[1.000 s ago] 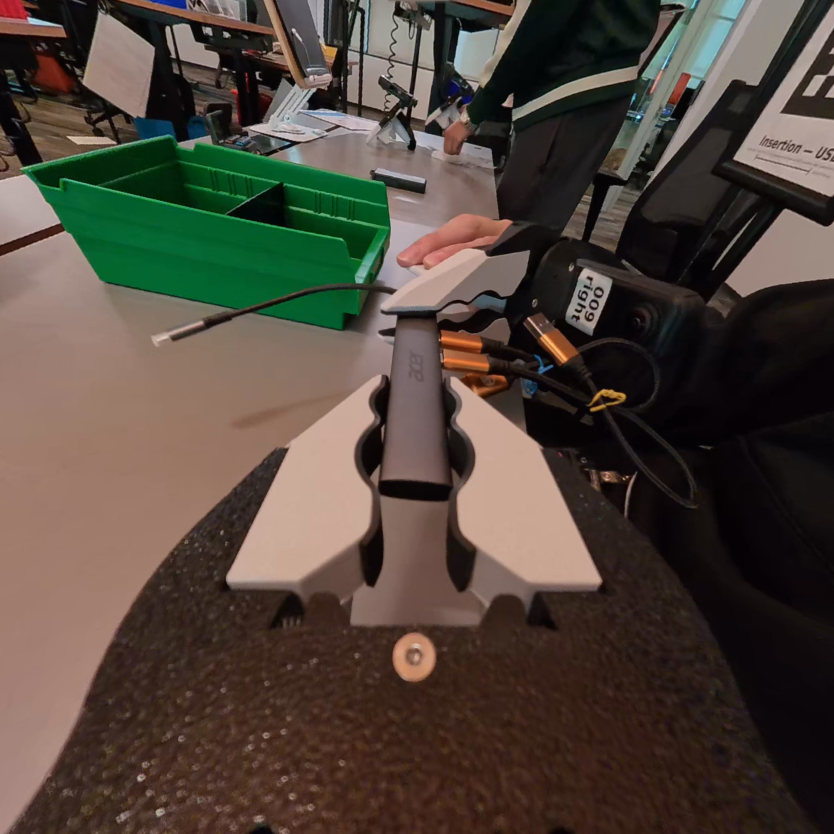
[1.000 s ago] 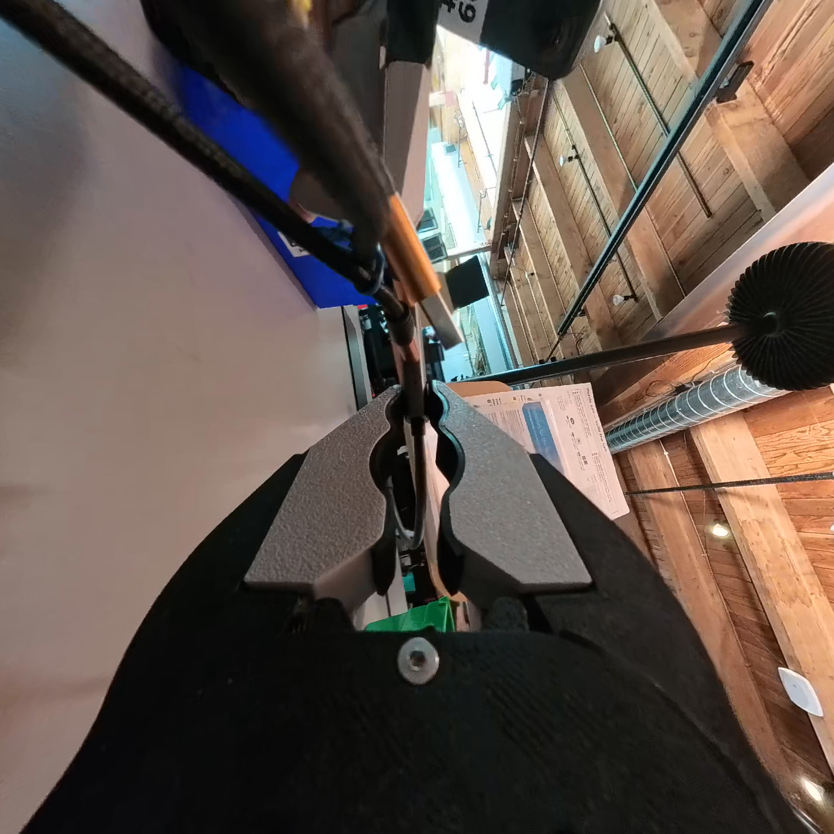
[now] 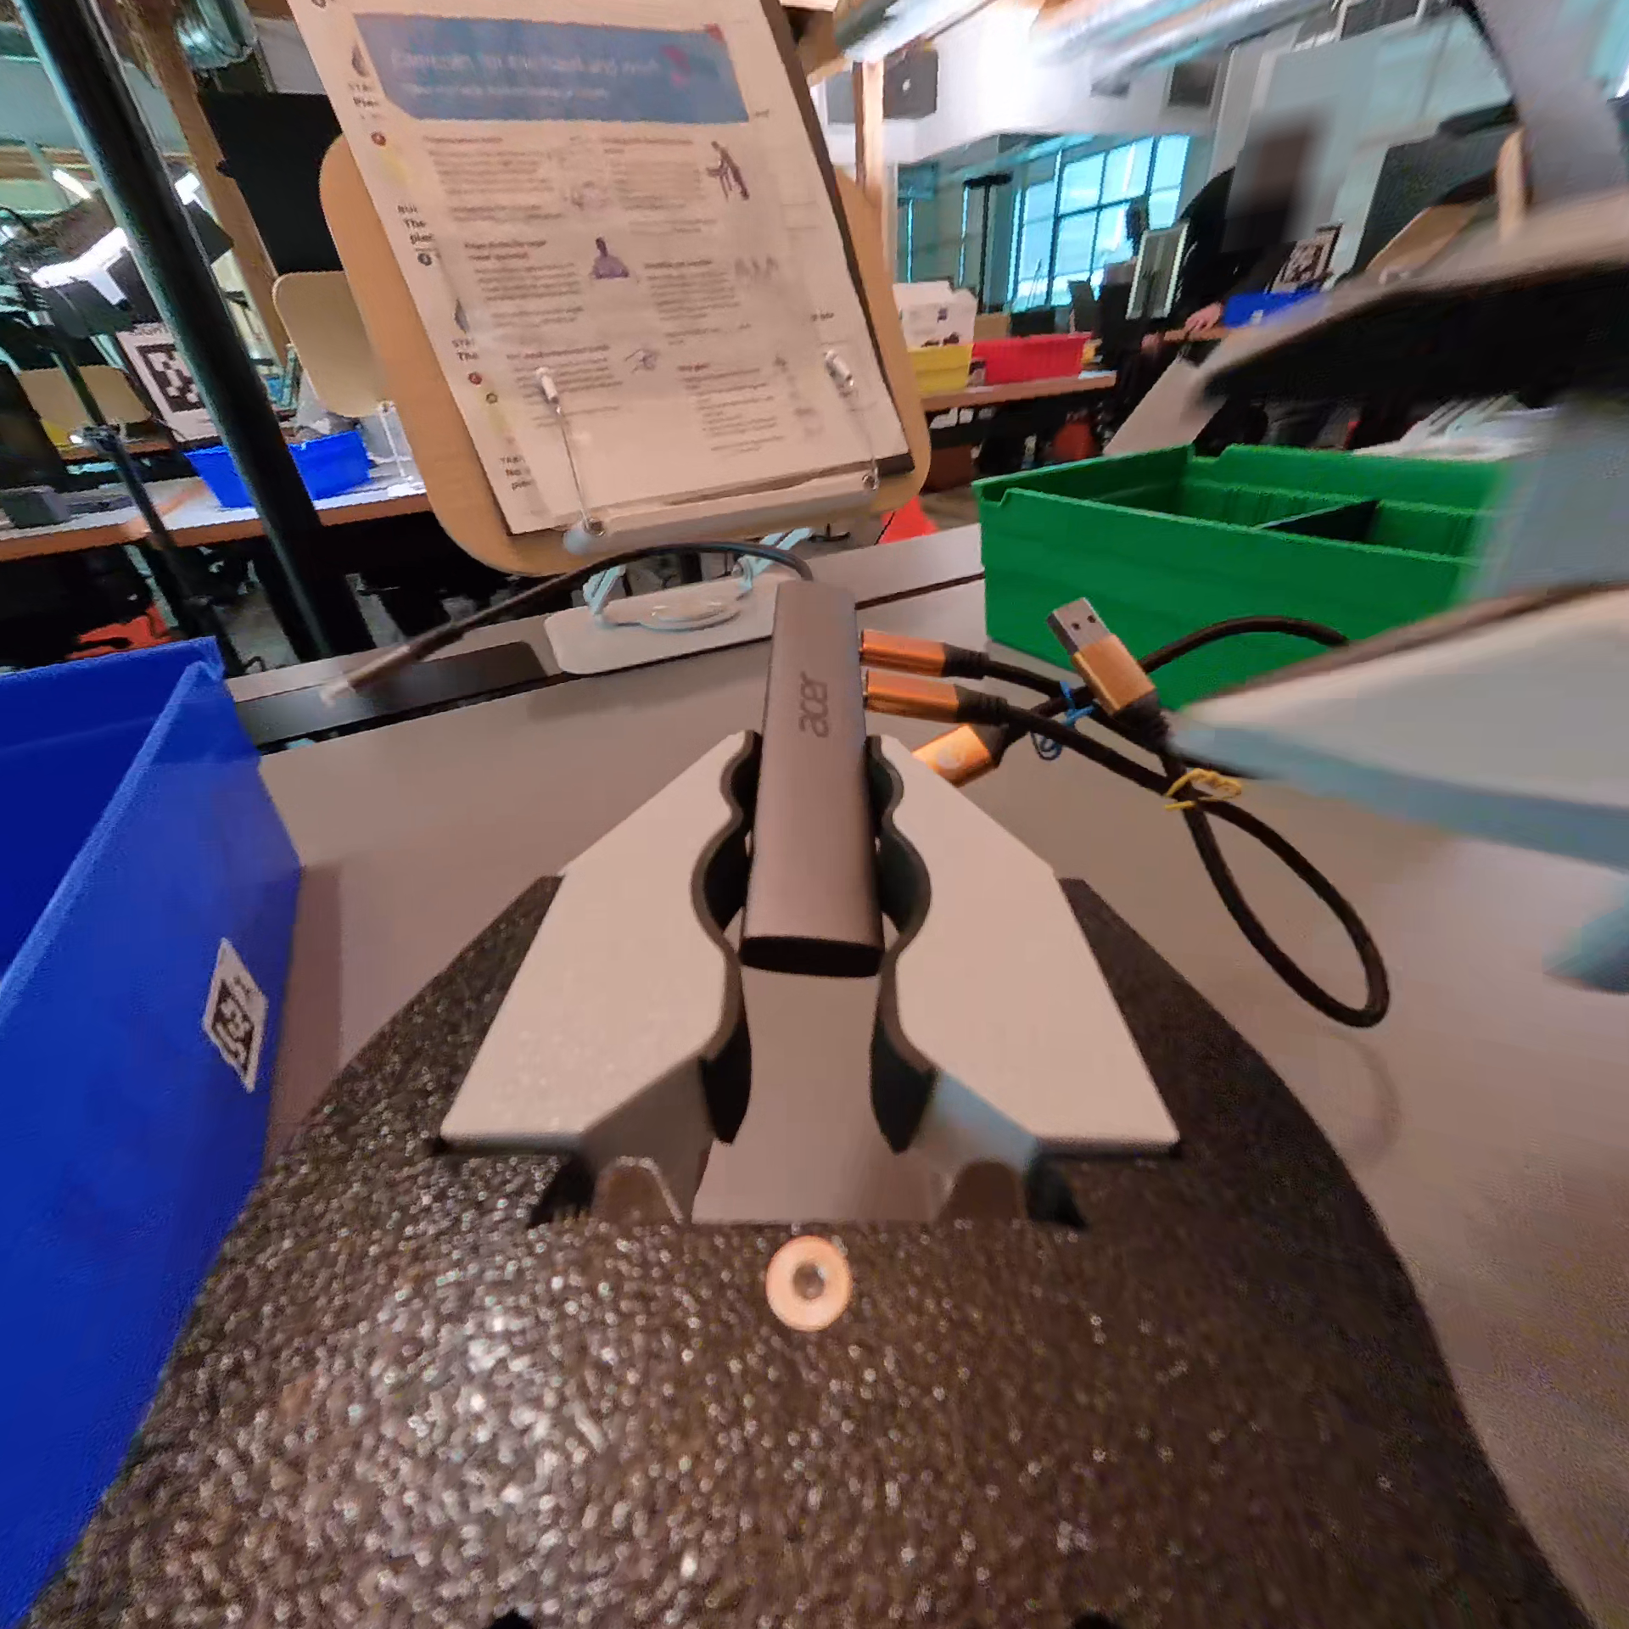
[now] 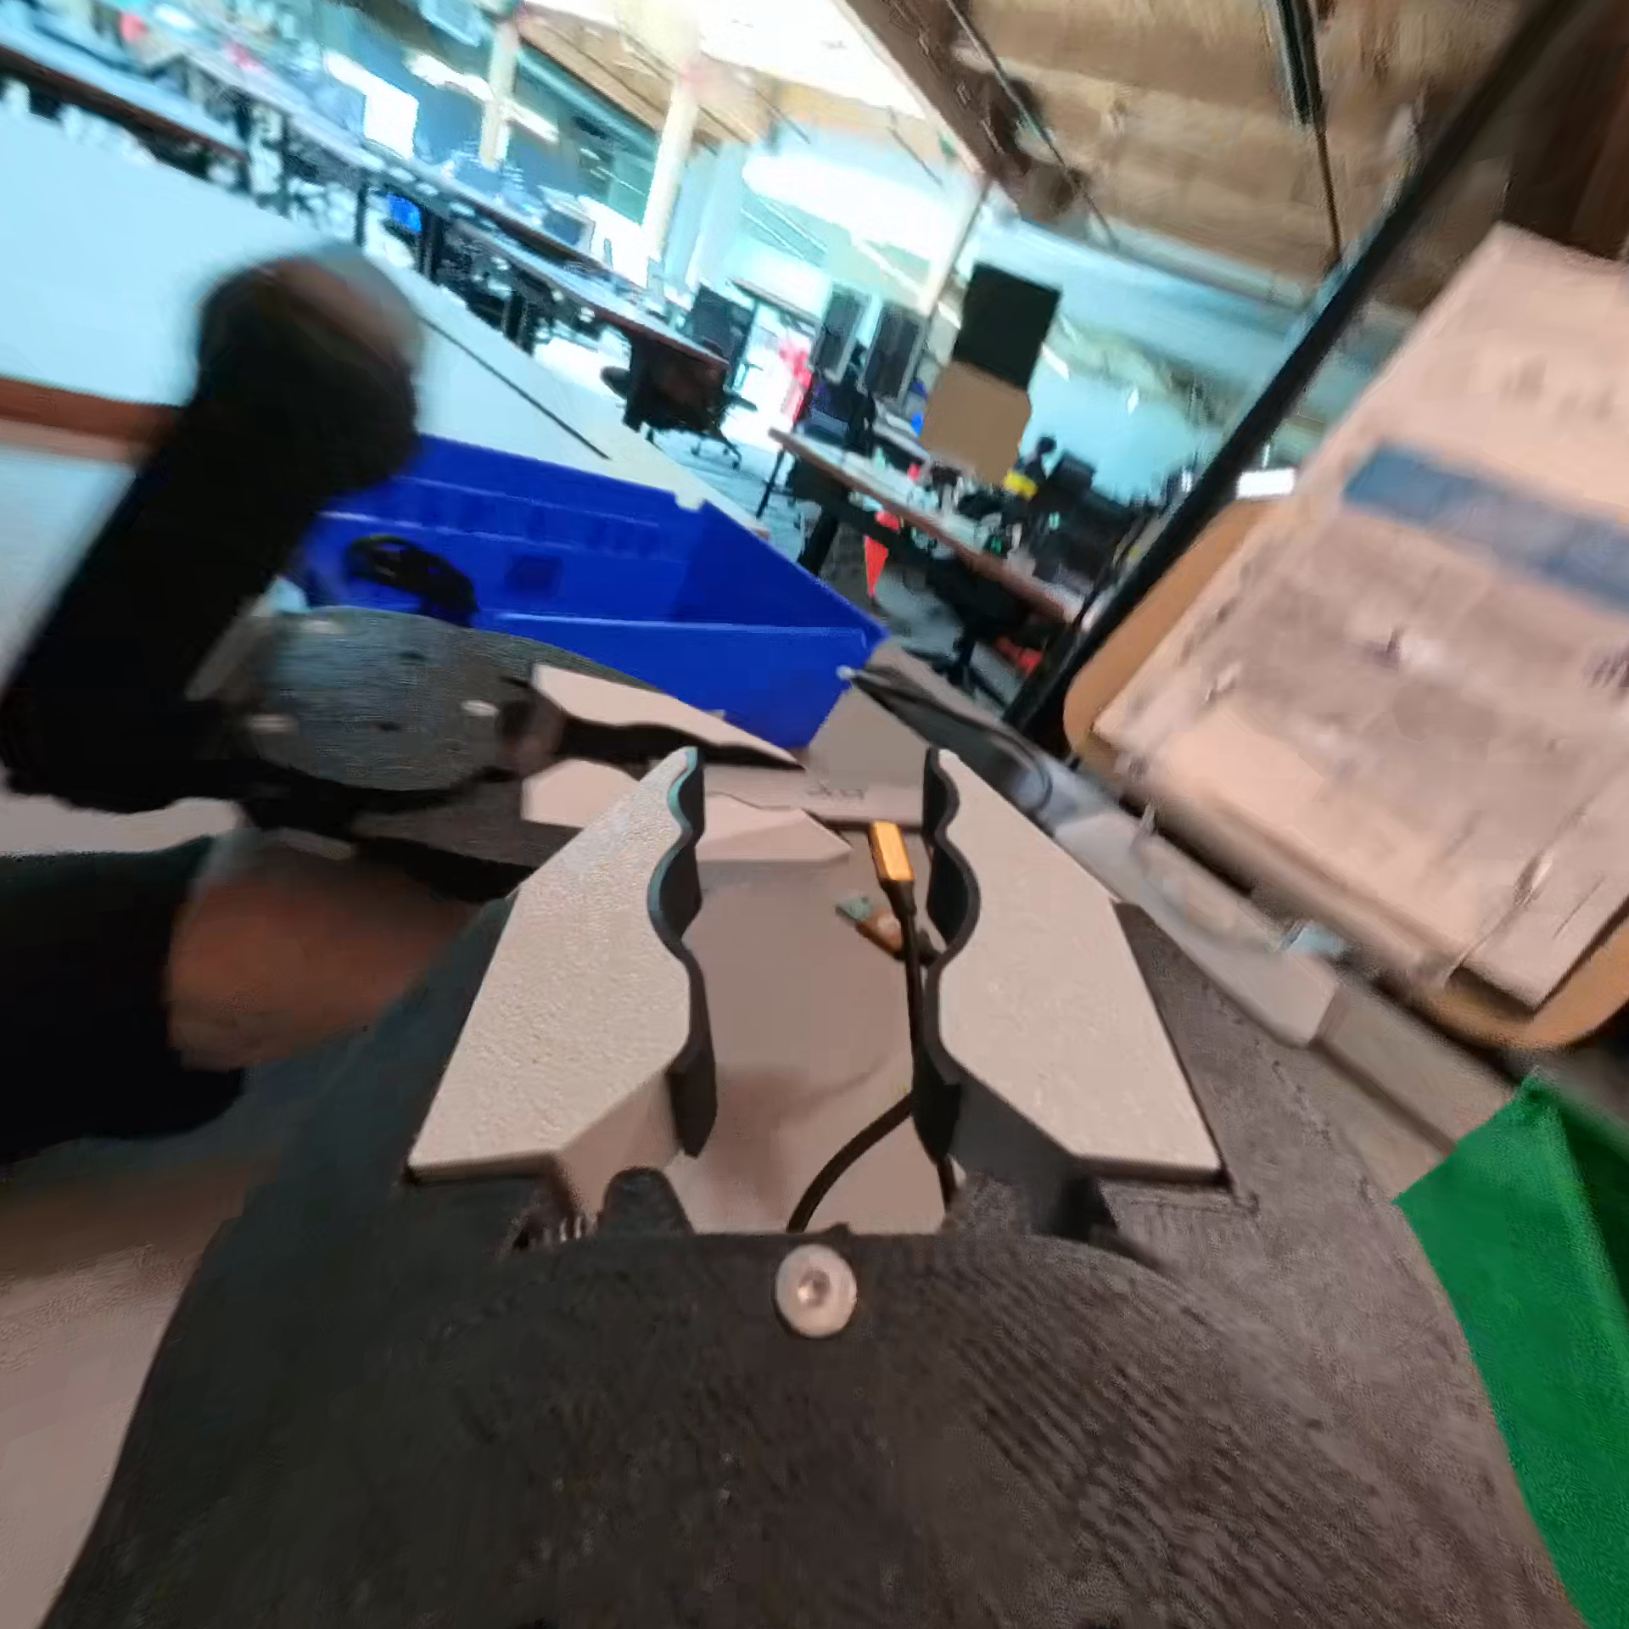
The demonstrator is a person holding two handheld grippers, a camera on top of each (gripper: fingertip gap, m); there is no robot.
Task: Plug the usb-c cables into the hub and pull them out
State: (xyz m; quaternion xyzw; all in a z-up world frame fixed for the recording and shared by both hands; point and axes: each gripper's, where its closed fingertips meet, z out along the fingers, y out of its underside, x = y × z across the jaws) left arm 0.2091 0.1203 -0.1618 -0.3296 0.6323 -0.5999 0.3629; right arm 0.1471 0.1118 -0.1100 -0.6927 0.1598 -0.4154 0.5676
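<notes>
While left gripper (image 3: pixel 811 846) pinches the hub (image 3: pixel 807 793), two cables (image 3: pixel 908 679) sit plugged on its right side. Right gripper (image 4: pixel 815 881) spread, nothing gripped; cable running btwn fingers. Blue bin (image 3: pixel 115 881) left, green bin (image 3: pixel 1234 546) far right.

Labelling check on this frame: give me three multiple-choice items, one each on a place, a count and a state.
1. In the left wrist view, where is the green bin relative to the USB hub?
A. to its left
B. directly under it
C. behind it, to the right

2. How many orange-collared plugs sit in the hub's side?
A. none
B. two
C. four

3. What is the right gripper's state?
A. open
B. shut on the hub
C. shut on a plug

Answers:
1 C: the green bin stands beyond and right of the USB hub, which the left gripper clamps; the blue bin is on the left.
2 B: two plugs are seated, while two more are free.
3 A: the right gripper has its jaws wide apart, with a black cable running loose between them.
</notes>
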